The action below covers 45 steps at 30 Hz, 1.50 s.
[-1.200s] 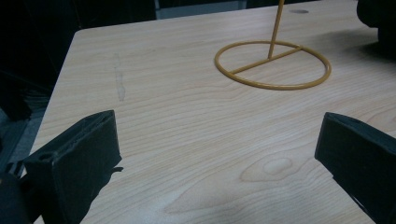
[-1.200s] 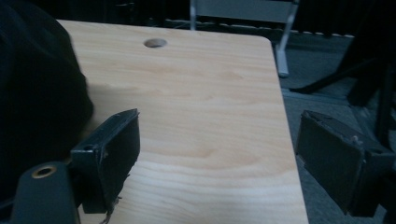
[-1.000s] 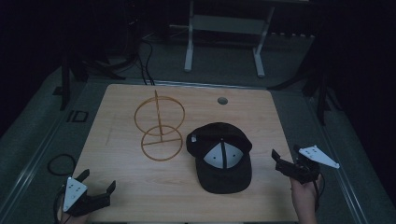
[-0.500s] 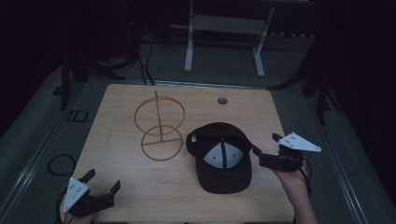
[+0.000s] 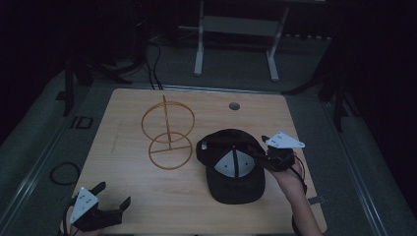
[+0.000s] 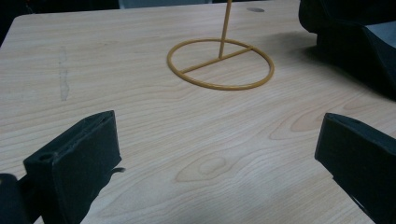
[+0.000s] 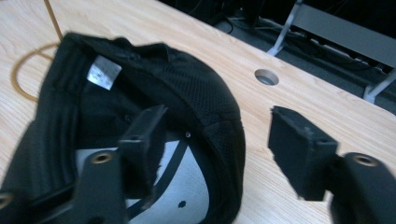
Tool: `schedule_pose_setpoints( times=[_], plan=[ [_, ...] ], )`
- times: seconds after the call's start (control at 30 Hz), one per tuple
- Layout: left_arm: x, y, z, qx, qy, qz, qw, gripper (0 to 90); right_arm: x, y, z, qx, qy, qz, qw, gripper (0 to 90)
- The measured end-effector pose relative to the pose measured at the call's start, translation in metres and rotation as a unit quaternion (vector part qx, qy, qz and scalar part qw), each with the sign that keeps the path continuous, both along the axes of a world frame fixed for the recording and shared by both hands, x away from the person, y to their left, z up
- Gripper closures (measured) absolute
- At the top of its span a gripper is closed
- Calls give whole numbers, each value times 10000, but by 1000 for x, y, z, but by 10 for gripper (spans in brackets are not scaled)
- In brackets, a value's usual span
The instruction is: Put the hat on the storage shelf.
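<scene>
- Left gripper (image 5: 109,206): at the near left corner of the pale wood-grain desk (image 5: 128,196). Jaws stand wide apart with nothing between them; in the left gripper view only bare desk lies between the two black pads. Well apart from the cap. Risk: low while it waits there; a sweep forward could catch the stand's base ring.
- Thin yellow wire stand with two rings on a central post (image 5: 168,132): upright on the desk, left of the cap, near it but not touching as far as can be told. Risk: it looks light and top-heavy; dragging the cap leftward, or a brush against the post, would likely tip or slide it.
- Black baseball cap with white inner panels, lying crown-down with its opening up (image 5: 231,164): right of centre on the desk; label and lining show in the right gripper view (image 7: 140,102).
- Right gripper (image 5: 263,155): at the cap's right rim, jaws just closing, part open, one jaw inside the cap and the other outside over bare desk, the rim between them; pads not yet pressing. Risk: soft fabric may fold or slip, so the jaws pinch only lining and the cap sags or drops when lifted; closing too shallow on the rim would let it pull free.
</scene>
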State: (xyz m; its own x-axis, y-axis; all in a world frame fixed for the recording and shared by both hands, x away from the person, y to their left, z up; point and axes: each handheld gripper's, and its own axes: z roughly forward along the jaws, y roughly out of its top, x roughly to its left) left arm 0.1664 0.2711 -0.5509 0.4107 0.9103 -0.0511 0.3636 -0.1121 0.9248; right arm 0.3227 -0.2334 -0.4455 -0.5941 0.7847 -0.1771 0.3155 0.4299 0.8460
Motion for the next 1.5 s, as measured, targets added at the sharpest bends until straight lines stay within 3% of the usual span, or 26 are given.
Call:
schedule_pose_setpoints(
  times=[0.37, 0.53, 0.63, 0.7, 0.73, 0.77, 0.97, 1.13, 1.5],
  plan=[
    [1, -2, -2, 3, 92, -131, 9999, 3, 22, 12, -23, -485, 222, -85, 9985, 534],
    [2, -4, -3, 20, 159, -178, 9997, 3, 25, 14, -27, -622, 206, -258, 9975, 604],
    [3, -4, -3, 41, 181, -211, 9996, 3, 27, 16, -26, -698, 210, -319, 9968, 675],
    [3, -4, -3, 22, 201, -222, 9995, 4, 28, 17, -26, -753, 212, -359, 9963, 772],
    [3, -4, -3, 22, 201, -222, 9995, 3, 28, 17, -26, -753, 212, -359, 9963, 772],
    [3, -4, -4, 0, 208, -218, 9995, 4, 29, 17, -25, -739, 254, -422, 9961, 873],
    [3, -4, -4, 4, 213, -203, 9996, 3, 27, 17, -22, -667, 189, -411, 9967, 884],
    [4, -5, -4, 34, 241, -235, 9994, 4, 23, 16, -16, -412, 198, -287, 9985, 884],
    [4, -14, -2, -28, 236, -360, 9991, 4, 4, 21, 25, 149, -156, -76, 9997, 885]
  ],
)
